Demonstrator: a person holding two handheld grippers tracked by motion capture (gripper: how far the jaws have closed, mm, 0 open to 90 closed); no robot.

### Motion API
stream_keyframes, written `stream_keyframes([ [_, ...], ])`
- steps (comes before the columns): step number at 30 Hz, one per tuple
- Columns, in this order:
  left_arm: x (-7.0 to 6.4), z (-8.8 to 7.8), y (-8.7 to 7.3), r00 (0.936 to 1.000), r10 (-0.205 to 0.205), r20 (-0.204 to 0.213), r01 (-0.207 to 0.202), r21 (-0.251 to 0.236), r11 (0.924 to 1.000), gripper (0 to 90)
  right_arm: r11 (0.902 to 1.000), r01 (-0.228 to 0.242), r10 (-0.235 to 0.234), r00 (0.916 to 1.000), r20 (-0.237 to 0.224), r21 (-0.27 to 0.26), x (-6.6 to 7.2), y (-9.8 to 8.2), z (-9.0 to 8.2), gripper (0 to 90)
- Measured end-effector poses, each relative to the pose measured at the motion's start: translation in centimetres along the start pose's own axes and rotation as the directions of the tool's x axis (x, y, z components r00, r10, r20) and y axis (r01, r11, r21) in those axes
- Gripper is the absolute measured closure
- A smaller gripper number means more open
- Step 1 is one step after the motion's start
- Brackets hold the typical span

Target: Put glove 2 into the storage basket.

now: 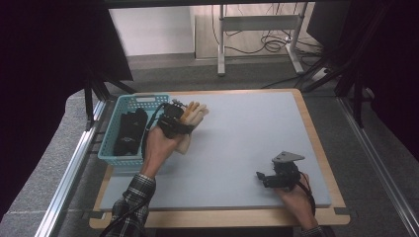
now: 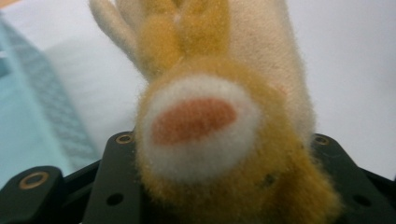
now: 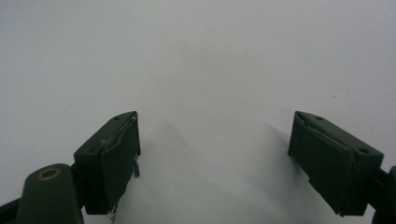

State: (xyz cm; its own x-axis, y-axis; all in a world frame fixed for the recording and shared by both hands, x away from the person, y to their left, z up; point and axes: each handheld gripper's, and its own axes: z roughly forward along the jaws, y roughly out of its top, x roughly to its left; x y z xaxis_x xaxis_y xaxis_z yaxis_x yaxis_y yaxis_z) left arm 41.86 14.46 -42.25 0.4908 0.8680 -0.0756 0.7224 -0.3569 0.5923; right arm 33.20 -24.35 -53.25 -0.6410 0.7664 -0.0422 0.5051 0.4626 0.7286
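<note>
At far left a turquoise basket point(image 1: 109, 148) holds dark items. Just beside it, the left claw point(image 1: 184, 118) grips a fuzzy tan-and-cream glove point(image 2: 210, 140), lifted off the surface point(image 1: 237, 143), likely bound for the basket. The right claw point(image 1: 262, 178) rests released, empty.

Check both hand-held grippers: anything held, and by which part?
Left hand-held gripper grips a fuzzy tan-and-cream glove at its fingertip end. Right hand-held gripper is open, holding nothing.
</note>
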Motion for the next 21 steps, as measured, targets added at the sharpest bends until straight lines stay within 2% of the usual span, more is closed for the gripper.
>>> stream_keyframes([
  [1,0.0,0.0,0.0,1.0,0.0,0.0,0.0,0.0,1.0,53.3,1.0,0.0,0.0,1.0,0.0,0.0,0.0,0.0,0.0,16.0],
  [2,0.9,-0.4,0.0,0.9997,-0.018,-0.014,0.018,-0.002,0.9998,53.3,1.0,0.0,0.0,1.0,0.0,0.0,0.0,0.0,0.0,16.0],
  [3,0.9,-0.4,0.0,0.9997,-0.018,-0.014,0.018,-0.002,0.9998,53.3,1.0,0.0,0.0,1.0,0.0,0.0,0.0,0.0,0.0,16.0],
  [4,1.7,-0.9,-0.1,0.9991,-0.03,-0.031,0.03,-0.004,0.9995,53.2,1.0,0.001,-0.001,1.0,0.0,0.0,0.0,0.0,0.0,16.1],
  [5,1.7,-0.9,-0.1,0.9991,-0.03,-0.031,0.03,-0.004,0.9995,53.2,1.0,0.001,-0.001,1.0,0.0,0.0,0.0,0.0,0.0,16.1],
  [6,2.7,-1.3,-0.2,0.9974,-0.05,-0.052,0.049,-0.008,0.9988,53.1,1.0,0.001,-0.001,1.0,0.0,0.0,0.0,0.0,0.0,16.1],
  [7,2.7,-1.3,-0.2,0.9974,-0.05,-0.052,0.049,-0.008,0.9988,53.1,1.0,0.001,-0.001,1.0,0.0,0.0,0.0,0.0,0.0,16.1],
  [9,4.0,-2.0,-0.4,0.9938,-0.075,-0.083,0.074,-0.016,0.9972,53.0,1.0,0.0,0.0,1.0,0.0,0.0,0.0,0.0,0.0,16.1],
  [10,4.9,-2.4,-0.5,0.99,-0.094,-0.105,0.093,-0.02,0.9955,52.9,1.0,0.0,0.0,1.0,0.0,-0.001,0.0,0.0,0.0,16.1],
  [11,4.9,-2.4,-0.5,0.99,-0.094,-0.105,0.093,-0.02,0.9955,52.8,1.0,0.0,0.0,1.0,0.0,-0.001,0.0,0.0,0.0,16.1],
  [12,5.9,-2.7,-0.7,0.9849,-0.115,-0.129,0.113,-0.022,0.9933,52.8,1.0,0.001,-0.001,1.0,0.0,-0.001,0.0,0.0,0.0,16.1],
  [13,5.9,-2.7,-0.7,0.9849,-0.115,-0.129,0.113,-0.022,0.9933,52.7,1.0,0.001,-0.001,1.0,0.0,-0.001,0.0,0.0,0.0,16.1],
  [15,7.0,-3.0,-0.9,0.9786,-0.133,-0.157,0.132,-0.017,0.9911,52.6,1.0,0.0,0.0,1.0,0.0,-0.001,0.0,0.0,0.0,16.0],
  [16,7.8,-3.0,-1.1,0.973,-0.148,-0.177,0.148,-0.013,0.9889,52.5,1.0,0.0,0.0,1.0,0.0,-0.001,0.0,0.0,0.0,16.1],
  [17,7.8,-3.0,-1.1,0.973,-0.148,-0.177,0.148,-0.013,0.9889,52.4,1.0,0.0,0.0,1.0,0.0,-0.001,0.0,0.0,0.0,16.1],
  [18,8.7,-3.0,-1.3,0.9666,-0.164,-0.197,0.166,-0.005,0.986,52.4,1.0,0.0,0.0,1.0,0.0,-0.001,0.0,0.0,0.0,16.0],
  [19,8.7,-3.0,-1.3,0.9666,-0.164,-0.197,0.166,-0.005,0.986,52.3,1.0,0.0,0.0,1.0,0.0,-0.001,0.0,0.0,0.0,16.1],
  [20,9.5,-2.9,-1.6,0.9603,-0.173,-0.219,0.18,0.009,0.9837,52.2,1.0,0.0,0.0,1.0,0.0,-0.001,0.0,0.0,0.0,16.0],
  [21,9.5,-2.9,-1.6,0.9603,-0.173,-0.219,0.18,0.009,0.9837,52.1,1.0,0.0,0.0,1.0,0.0,-0.001,0.0,0.0,0.0,16.0],
])
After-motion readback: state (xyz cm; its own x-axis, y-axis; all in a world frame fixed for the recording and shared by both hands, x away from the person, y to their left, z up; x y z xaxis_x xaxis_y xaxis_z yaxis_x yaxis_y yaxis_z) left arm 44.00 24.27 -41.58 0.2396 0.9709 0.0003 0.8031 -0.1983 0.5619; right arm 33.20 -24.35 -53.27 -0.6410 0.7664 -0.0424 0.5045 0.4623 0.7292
